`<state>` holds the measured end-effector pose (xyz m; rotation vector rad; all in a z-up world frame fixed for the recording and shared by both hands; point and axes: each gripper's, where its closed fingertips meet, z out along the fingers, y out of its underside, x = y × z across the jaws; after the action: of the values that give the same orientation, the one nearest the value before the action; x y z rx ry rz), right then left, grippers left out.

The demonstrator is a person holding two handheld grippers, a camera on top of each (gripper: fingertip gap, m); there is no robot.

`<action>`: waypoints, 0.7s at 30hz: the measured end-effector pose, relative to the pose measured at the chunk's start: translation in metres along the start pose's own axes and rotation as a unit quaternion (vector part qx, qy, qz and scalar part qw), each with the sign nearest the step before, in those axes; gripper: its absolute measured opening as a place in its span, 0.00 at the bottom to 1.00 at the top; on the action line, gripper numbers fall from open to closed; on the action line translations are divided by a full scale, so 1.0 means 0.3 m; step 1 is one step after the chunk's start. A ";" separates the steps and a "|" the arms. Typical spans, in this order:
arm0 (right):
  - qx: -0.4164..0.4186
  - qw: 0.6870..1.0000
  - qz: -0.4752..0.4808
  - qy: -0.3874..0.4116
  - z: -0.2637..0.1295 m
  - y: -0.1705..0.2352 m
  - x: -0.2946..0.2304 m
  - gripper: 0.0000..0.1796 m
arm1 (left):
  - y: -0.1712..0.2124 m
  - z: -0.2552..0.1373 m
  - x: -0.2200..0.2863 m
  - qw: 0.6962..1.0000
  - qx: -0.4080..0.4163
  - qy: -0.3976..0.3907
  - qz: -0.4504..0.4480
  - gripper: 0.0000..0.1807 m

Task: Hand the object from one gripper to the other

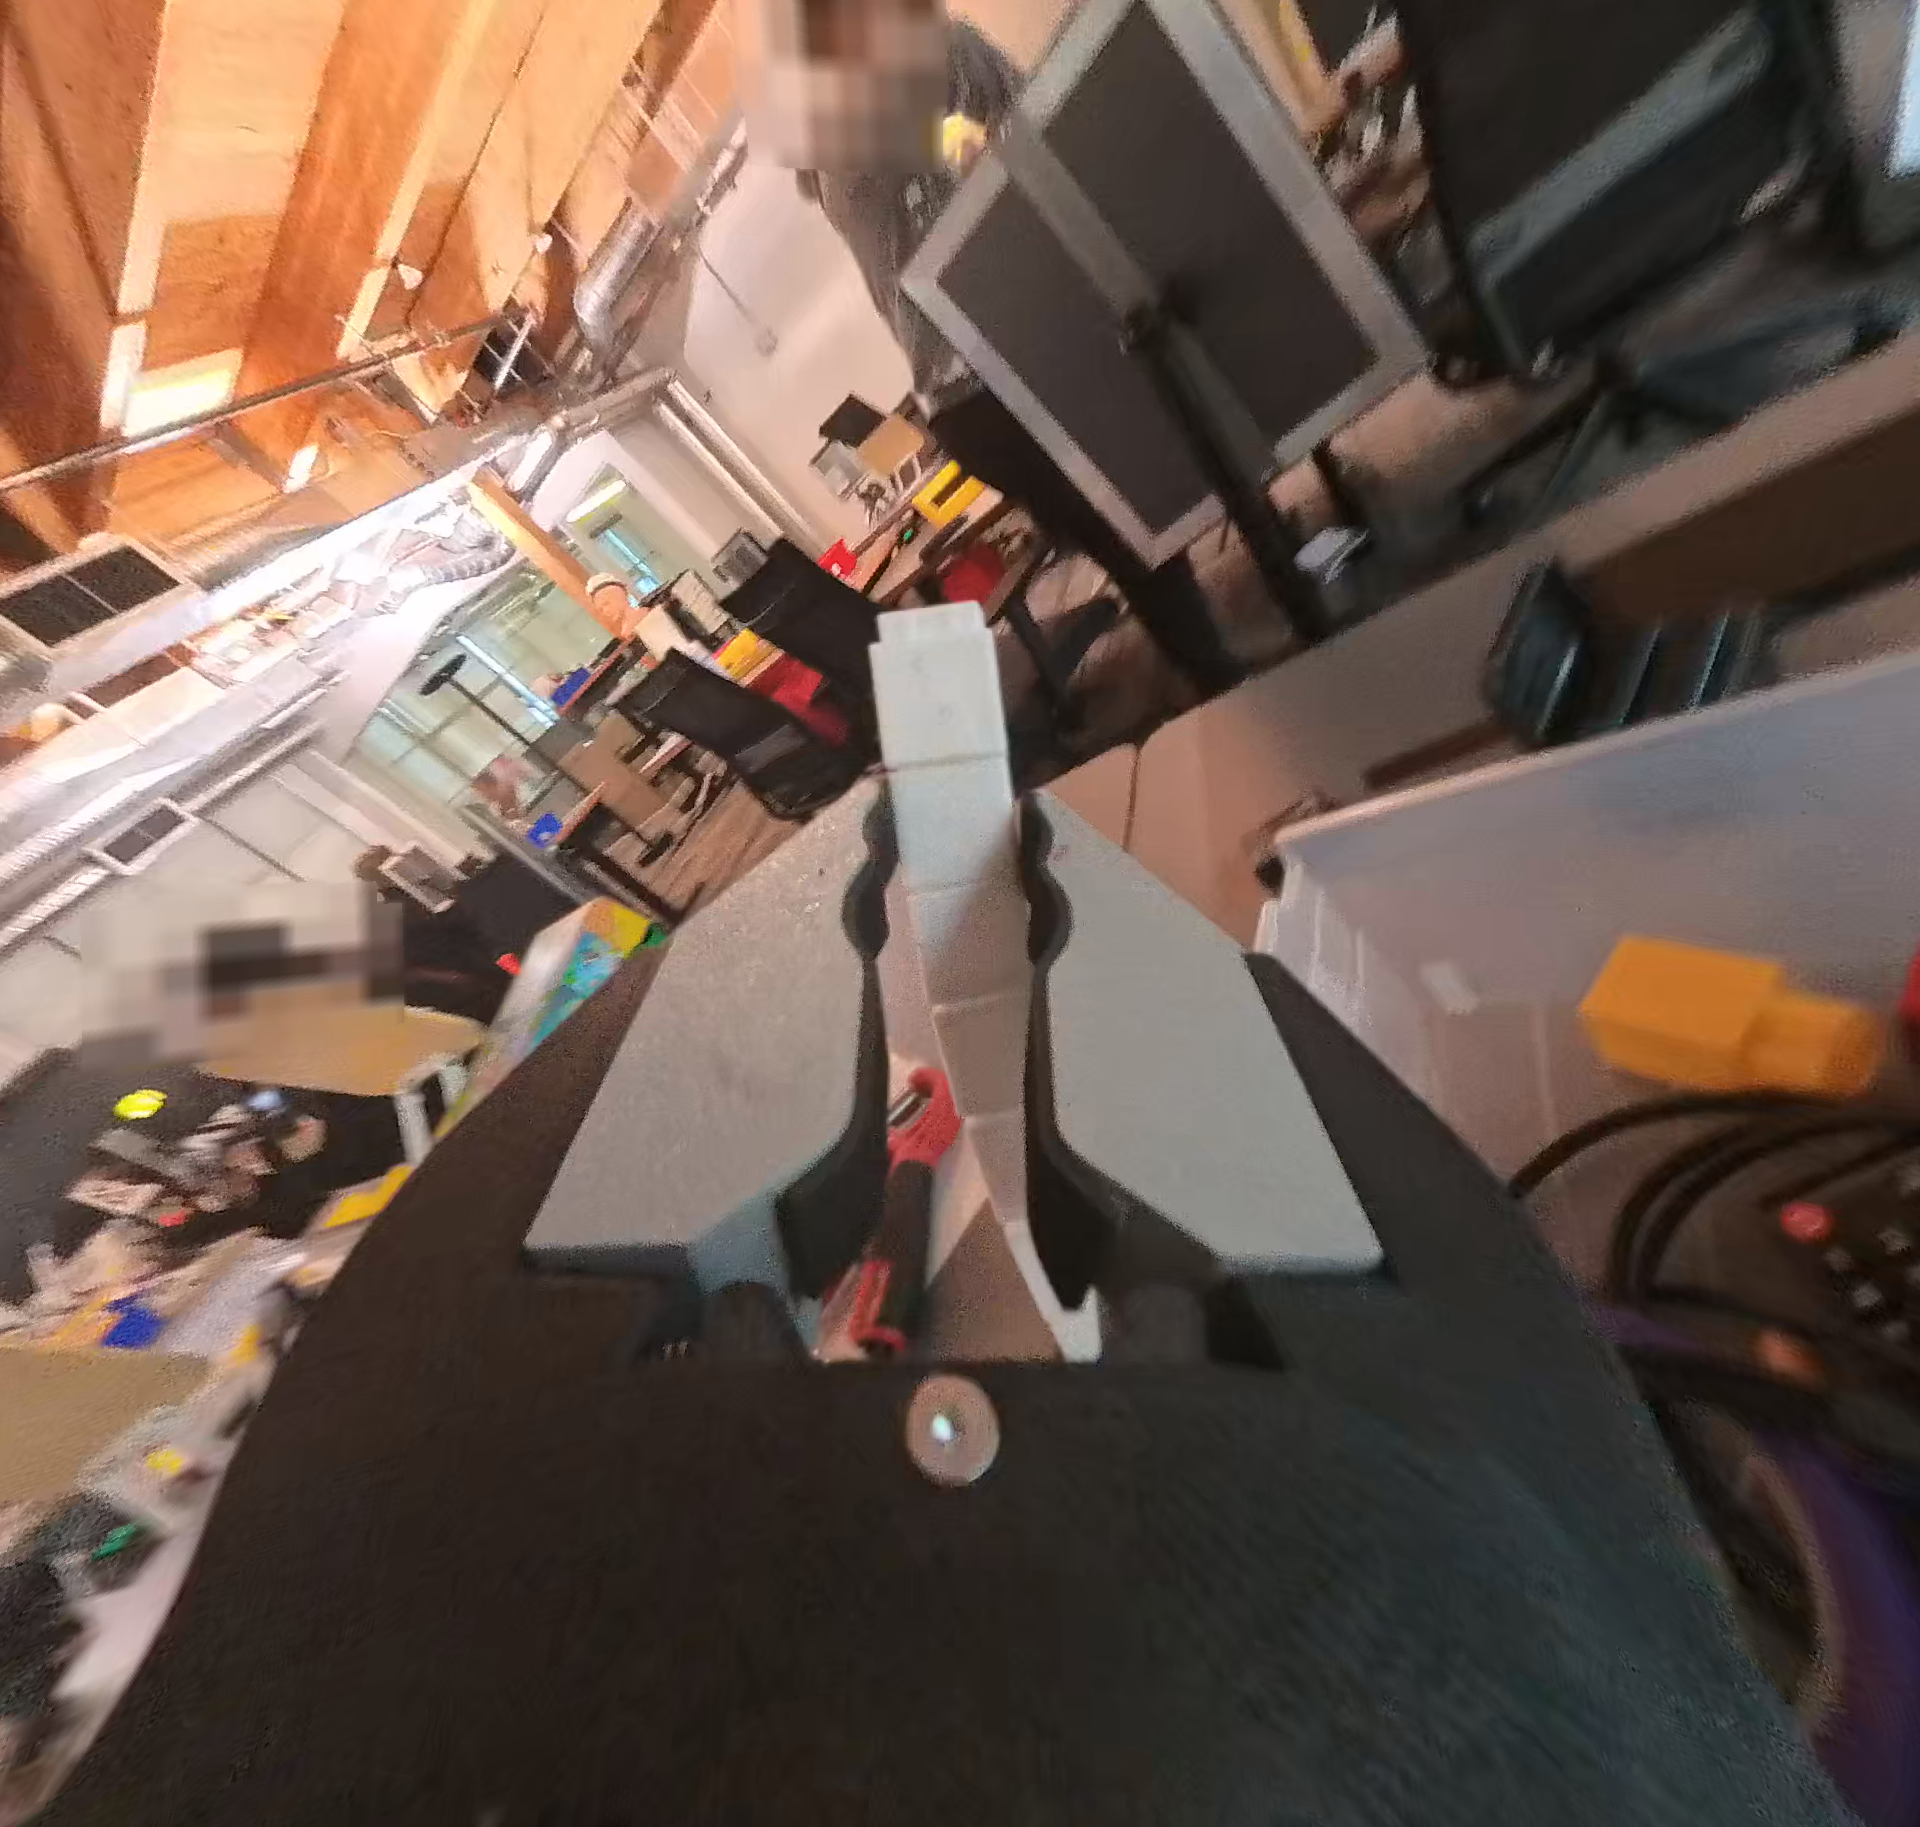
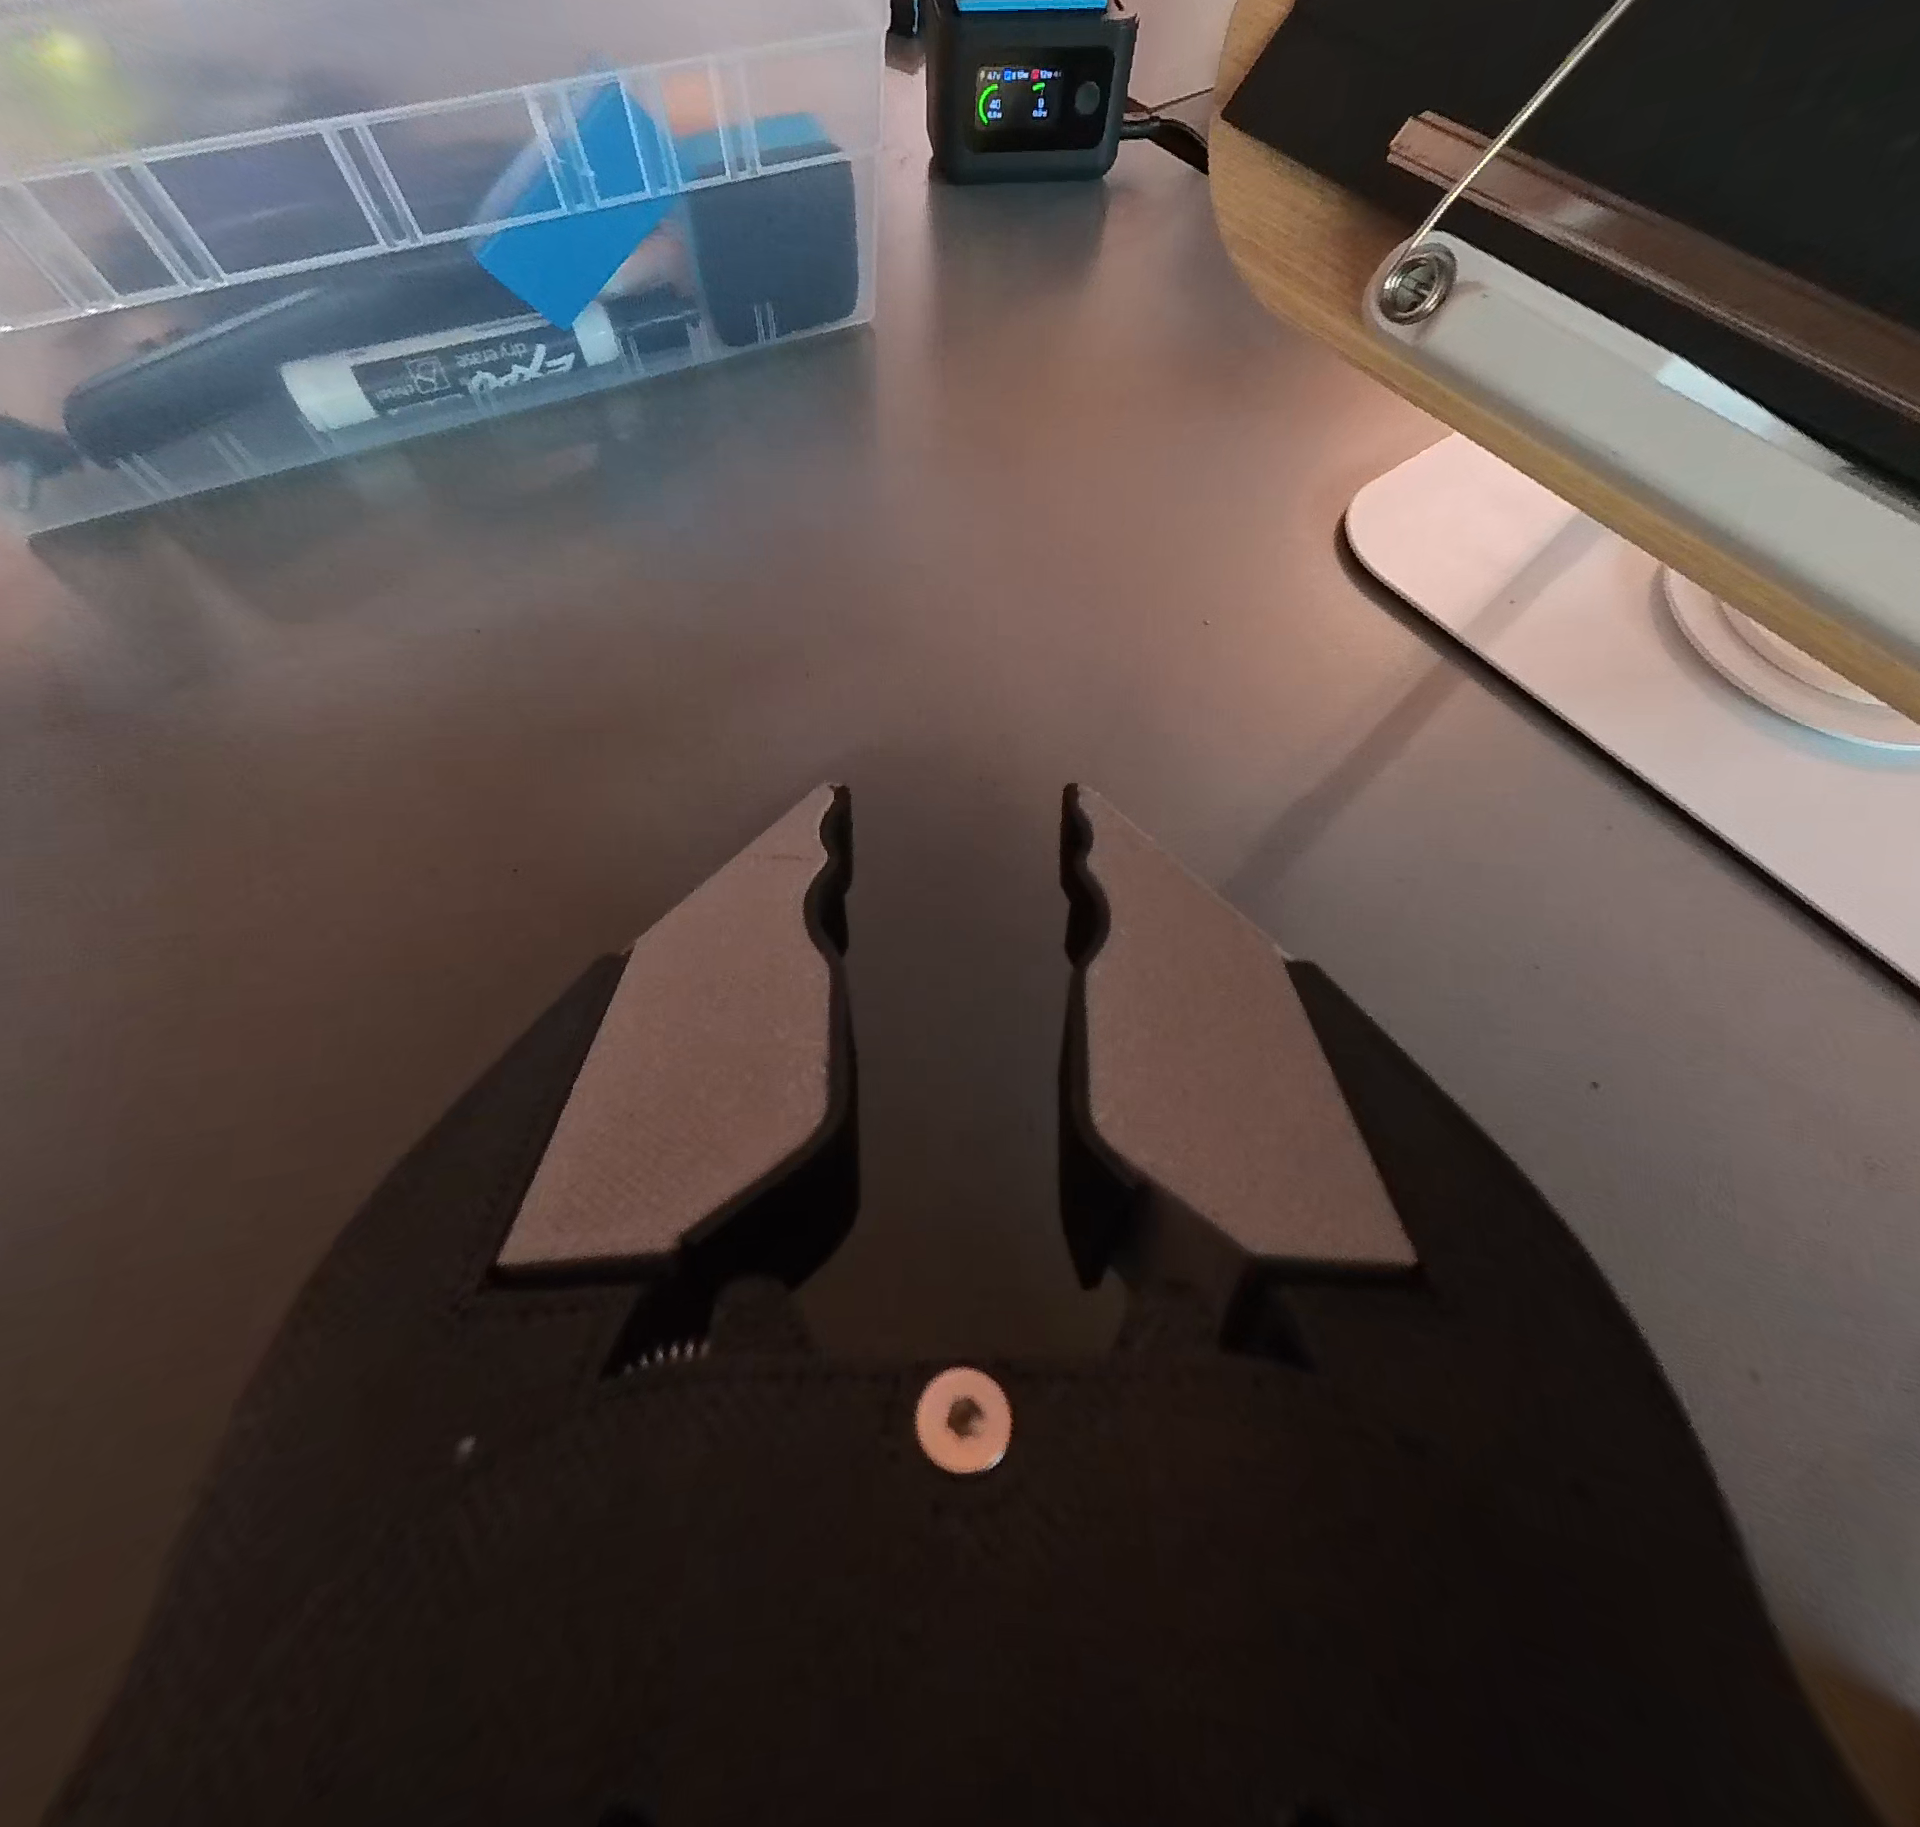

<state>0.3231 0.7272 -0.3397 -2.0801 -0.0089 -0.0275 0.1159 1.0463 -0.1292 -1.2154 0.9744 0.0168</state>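
My left gripper point(image 1: 951, 821) is shut on a long white segmented plastic piece point(image 1: 940, 717). The piece runs between the two fingers and sticks out well past the tips, raised in the air and tilted towards the room. A red and black tool point(image 1: 902, 1206) shows low between the fingers, behind the piece. My right gripper point(image 2: 956, 801) is open and empty, hovering low over the dark grey table point(image 2: 727, 634). Neither view shows the other gripper.
A clear plastic organiser box point(image 2: 436, 198) with a marker and blue items stands at the back left of the right wrist view. A small black device with a lit screen point(image 2: 1029, 104) stands behind. A monitor stand with white base point(image 2: 1558, 614) is at right. An orange block point(image 1: 1725, 1029) lies in a white bin point(image 1: 1558, 894). The grippers' ends are close to 45 cm from one another. Measured from the fingertips, the orange block point(image 1: 1725, 1029) is 25 cm or so from the left gripper and 30 cm from the right.
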 end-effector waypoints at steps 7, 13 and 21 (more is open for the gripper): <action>0.035 0.999 0.007 -0.033 -0.016 -0.034 -0.021 0.21 | -0.246 -0.106 0.103 0.978 0.112 0.128 -0.117 0.11; 0.162 0.971 0.010 -0.177 -0.126 -0.188 -0.172 0.34 | -0.556 -0.355 0.358 0.898 0.218 0.314 -0.217 0.11; 0.283 0.876 0.090 -0.381 -0.347 -0.322 -0.291 0.42 | -0.701 -0.605 0.762 0.791 0.255 0.469 -0.299 0.10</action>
<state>0.2323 0.6839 -0.2066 -1.3817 -0.2717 0.8171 0.2478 0.7118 -0.1138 -0.9369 1.2562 -1.3937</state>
